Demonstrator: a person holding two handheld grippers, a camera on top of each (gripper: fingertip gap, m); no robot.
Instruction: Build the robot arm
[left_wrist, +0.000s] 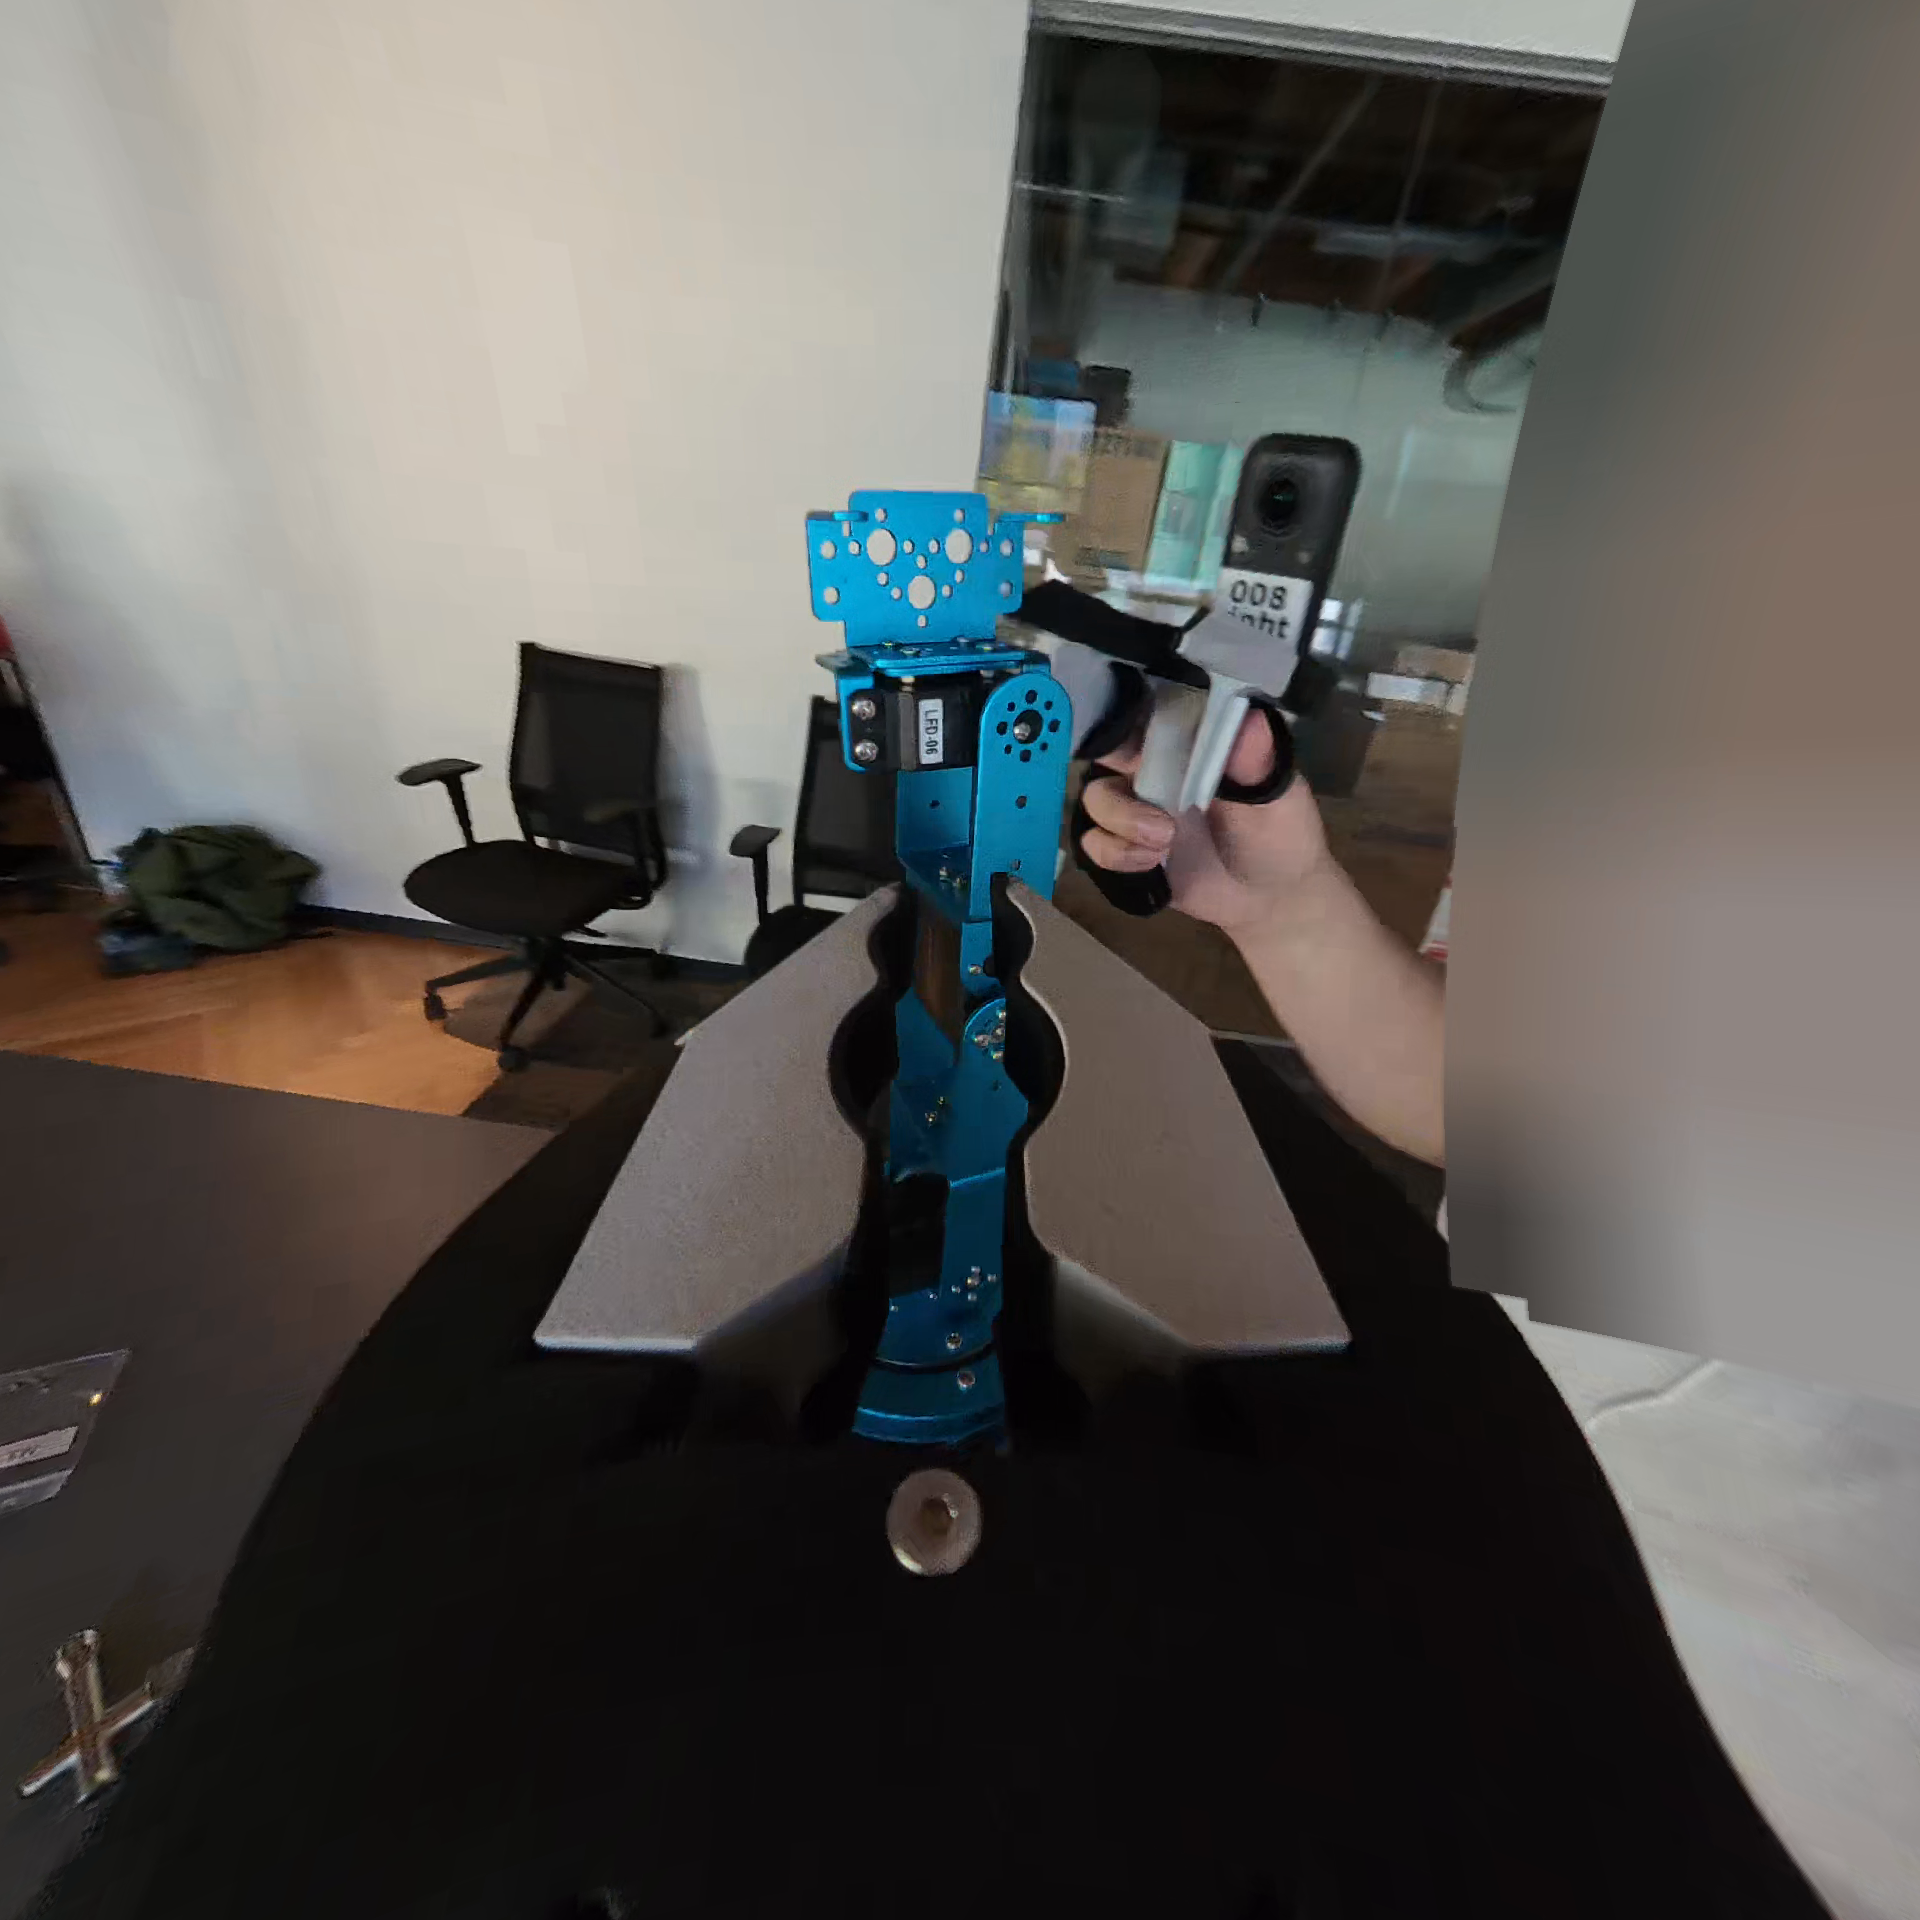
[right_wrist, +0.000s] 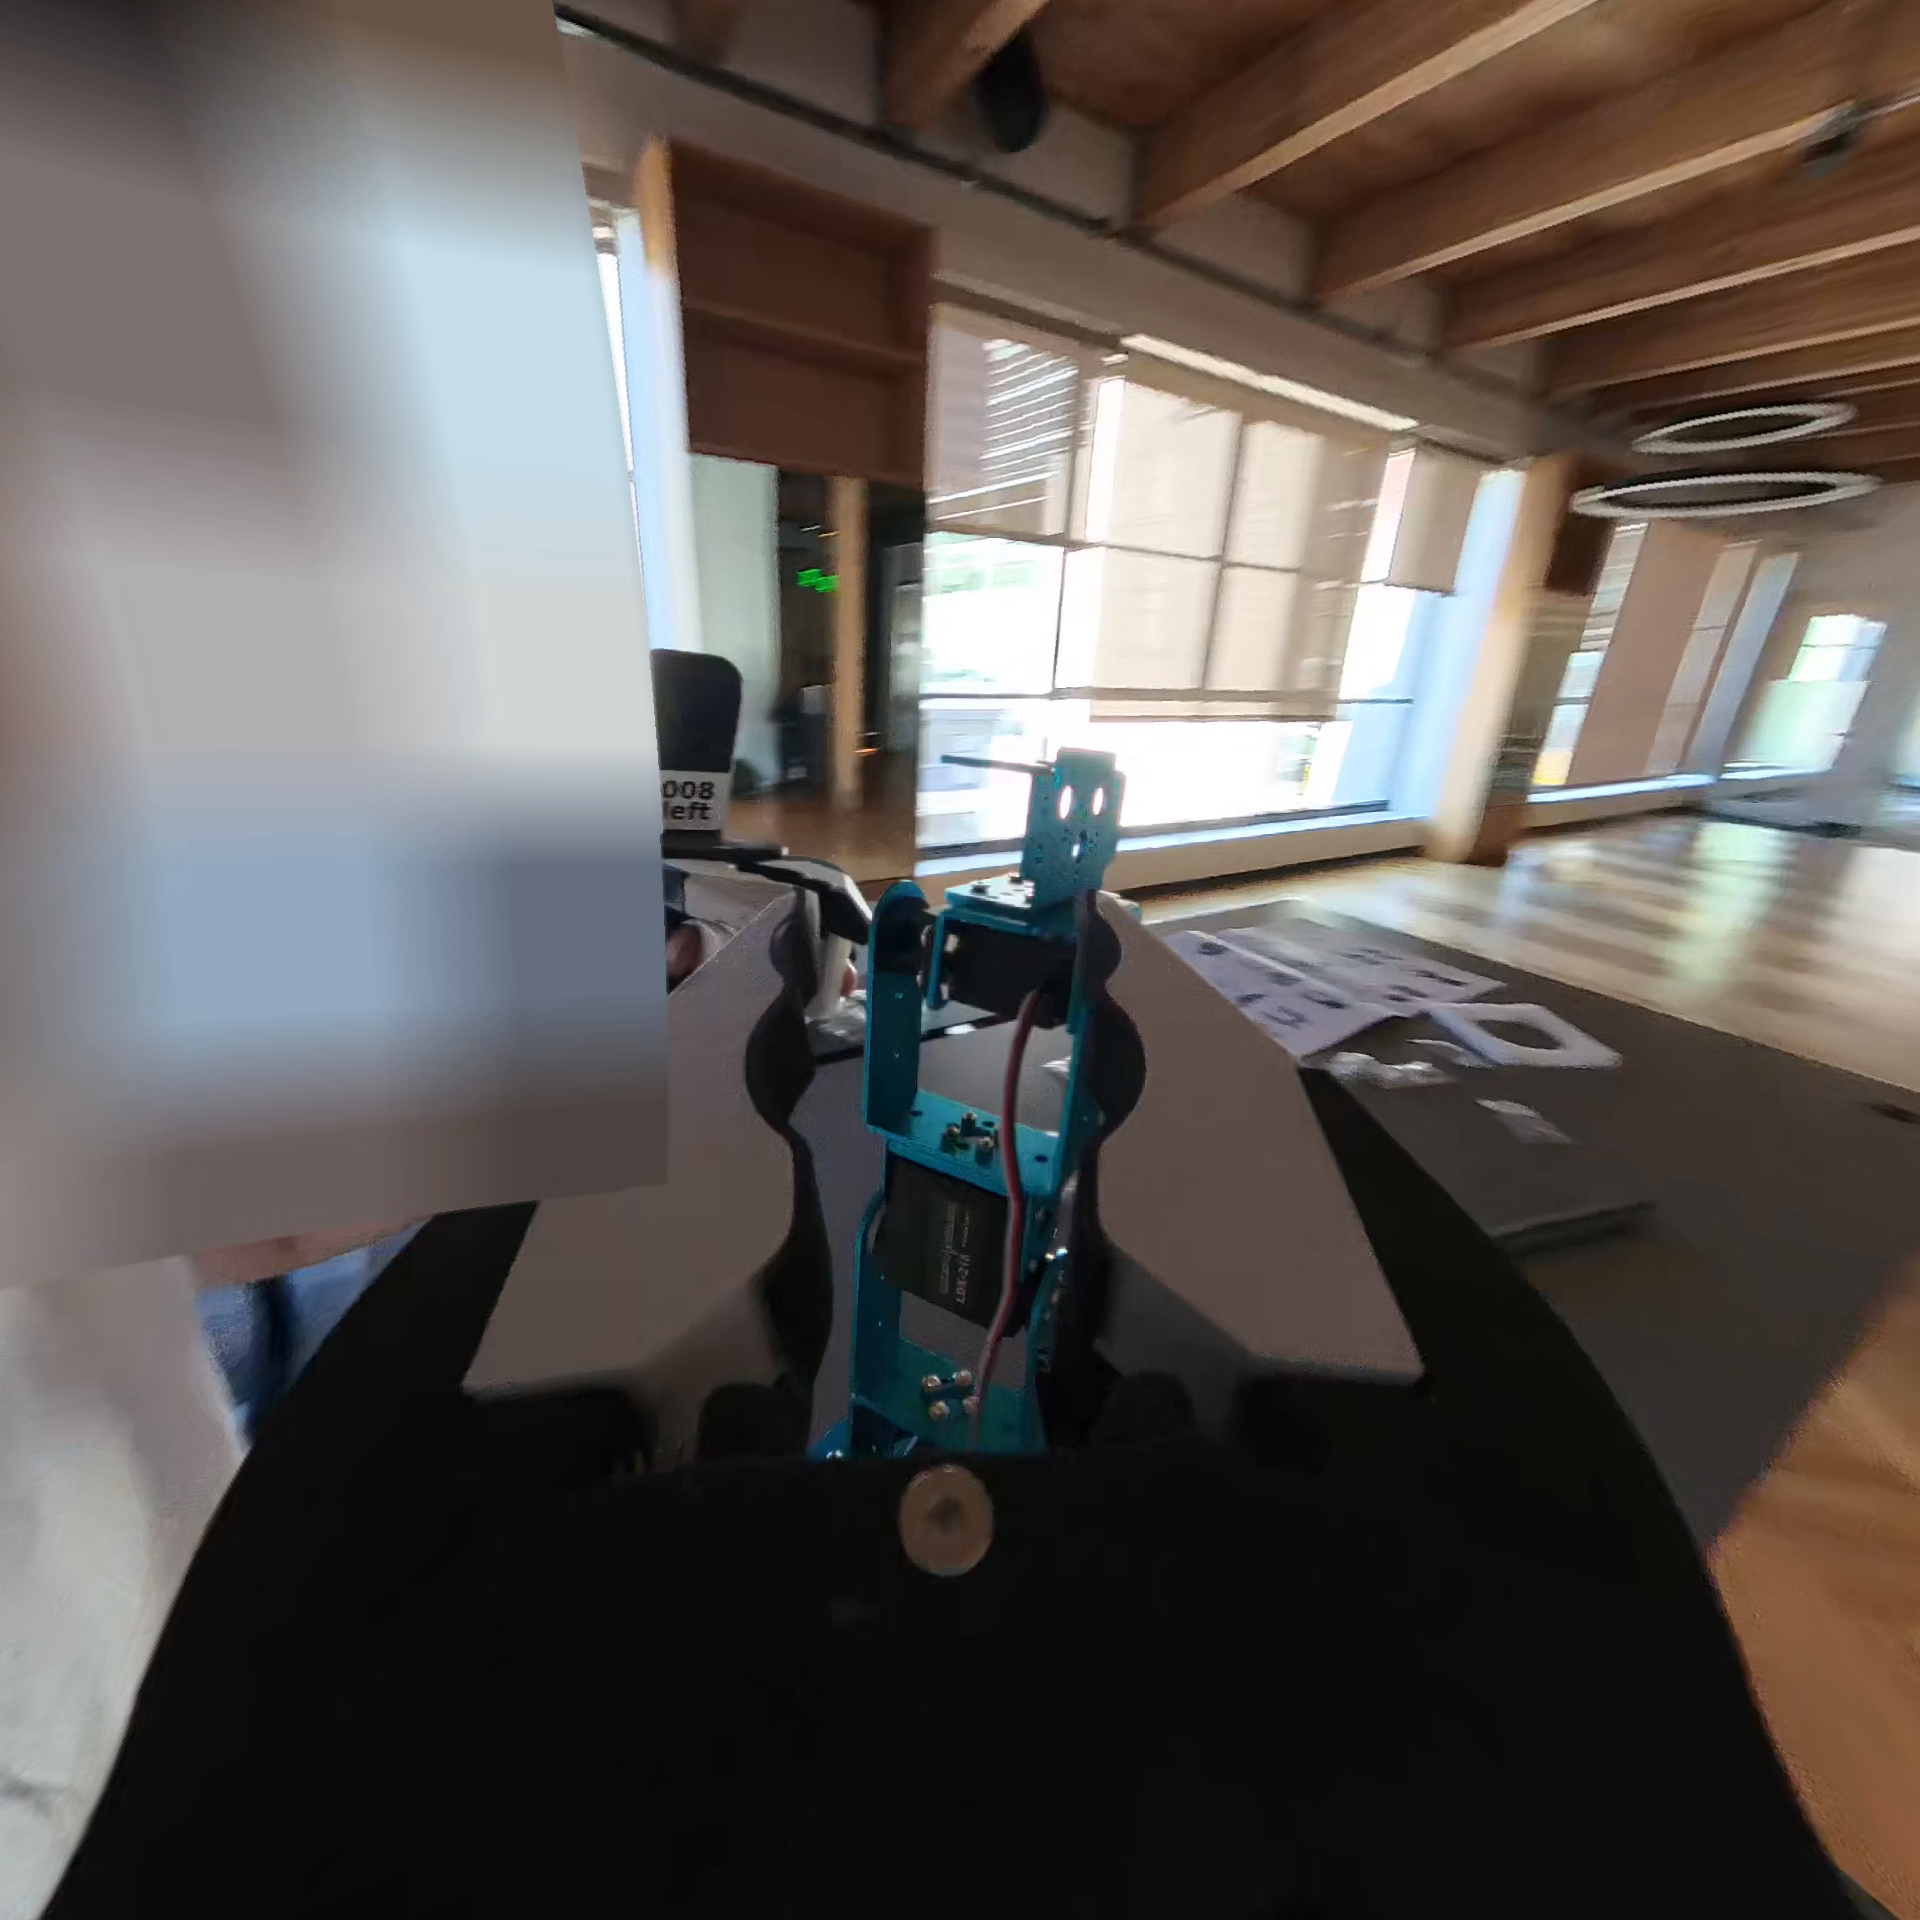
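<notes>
We see the left gripper clamped on a blue metal servo arm rising between its fingers; the right gripper grips the same arm from the opposite side

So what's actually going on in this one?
A person holds a two-finger gripper in each hand, and both are closed around the same blue metal bracket assembly with black servo motors, lifted above a dark table. The left gripper clamps its lower section, so the perforated top plate stands out above the fingers. The right gripper holds it from the other side, a red and white wire running down the frame. A small cross-shaped metal tool lies on the table.
</notes>
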